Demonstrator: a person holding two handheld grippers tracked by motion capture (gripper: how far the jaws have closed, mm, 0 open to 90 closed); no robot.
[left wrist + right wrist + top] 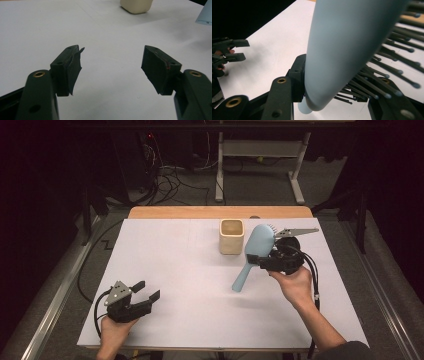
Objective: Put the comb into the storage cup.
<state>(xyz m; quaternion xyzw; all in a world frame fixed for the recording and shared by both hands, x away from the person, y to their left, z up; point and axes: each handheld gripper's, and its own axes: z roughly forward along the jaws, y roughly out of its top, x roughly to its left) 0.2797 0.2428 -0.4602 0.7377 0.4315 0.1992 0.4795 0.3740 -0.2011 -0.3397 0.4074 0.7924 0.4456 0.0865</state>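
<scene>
A light blue hairbrush (254, 251) hangs above the white table, handle pointing down and to the left. My right gripper (264, 260) is shut on it near where the head meets the handle. In the right gripper view the brush's smooth back (342, 45) is up close, with dark bristles (392, 62) sticking out to the right between the jaws. A cream square cup (231, 236) stands upright just left of the brush head; its base (136, 5) sits at the top of the left gripper view. My left gripper (147, 290) rests open near the front left, nothing between its fingers (157, 67).
The white sheet (190, 285) covers a wooden table whose far edge (220, 212) is bare. Beyond it stand a desk frame (260, 165) and floor cables (170, 180). The left gripper (235, 50) lies far off in the right gripper view.
</scene>
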